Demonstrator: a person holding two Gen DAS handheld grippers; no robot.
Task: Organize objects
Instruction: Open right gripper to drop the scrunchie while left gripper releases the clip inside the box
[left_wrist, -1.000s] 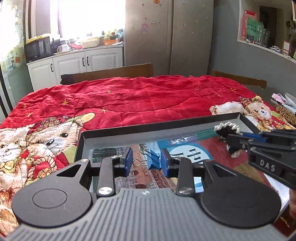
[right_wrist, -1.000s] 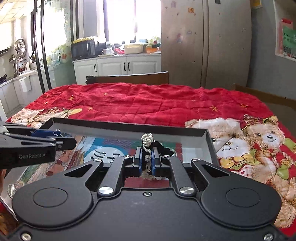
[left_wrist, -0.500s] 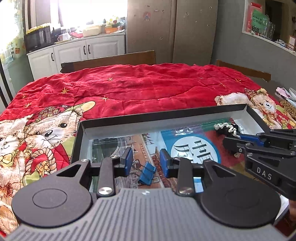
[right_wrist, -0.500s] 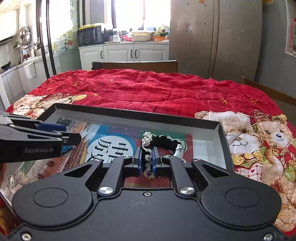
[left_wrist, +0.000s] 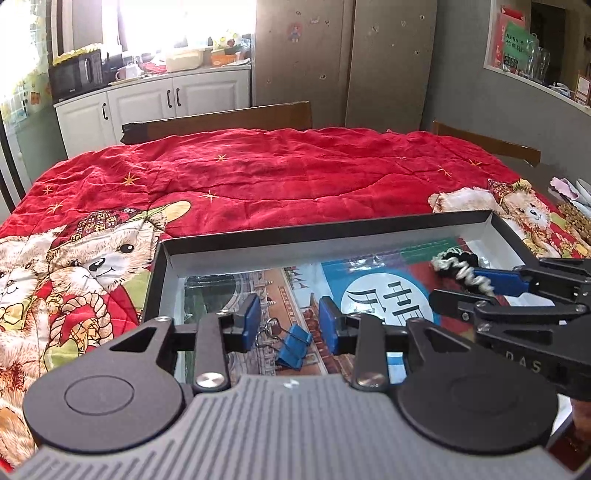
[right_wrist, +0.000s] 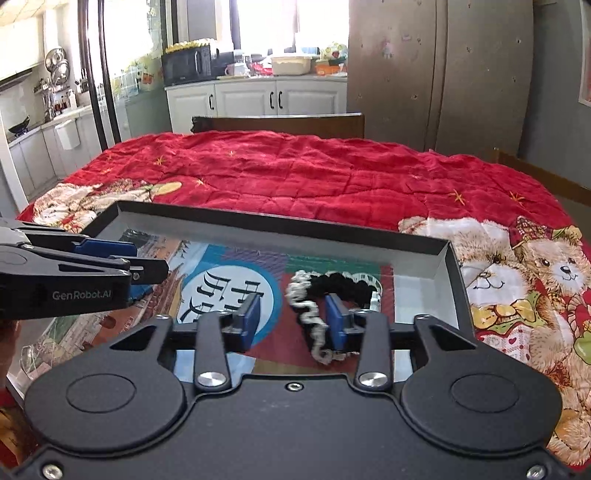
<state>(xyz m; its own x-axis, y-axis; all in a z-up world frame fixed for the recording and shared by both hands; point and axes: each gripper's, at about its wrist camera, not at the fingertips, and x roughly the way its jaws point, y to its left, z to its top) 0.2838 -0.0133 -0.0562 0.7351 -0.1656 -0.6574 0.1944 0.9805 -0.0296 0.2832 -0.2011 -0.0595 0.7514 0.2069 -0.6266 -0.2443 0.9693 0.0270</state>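
A shallow black tray (left_wrist: 332, 230) with a printed picture floor sits on the red quilt; it also shows in the right wrist view (right_wrist: 280, 225). A blue binder clip (left_wrist: 291, 349) lies on the tray floor below and between the open jaws of my left gripper (left_wrist: 290, 325). A black-and-white scrunchie (right_wrist: 317, 295) lies in the tray's right part, touching the right finger of my open right gripper (right_wrist: 291, 321). The scrunchie (left_wrist: 460, 264) and the right gripper's fingers (left_wrist: 498, 280) also show in the left wrist view.
The red teddy-bear quilt (left_wrist: 280, 177) covers the table beyond the tray. Wooden chair backs (left_wrist: 221, 120) stand at the far edge. Small items (left_wrist: 572, 206) lie at the far right. Kitchen cabinets and a fridge stand behind.
Both grippers opened. The binder clip dropped from the left gripper onto the tray floor. The scrunchie was let go by the right gripper and now rests in the tray.
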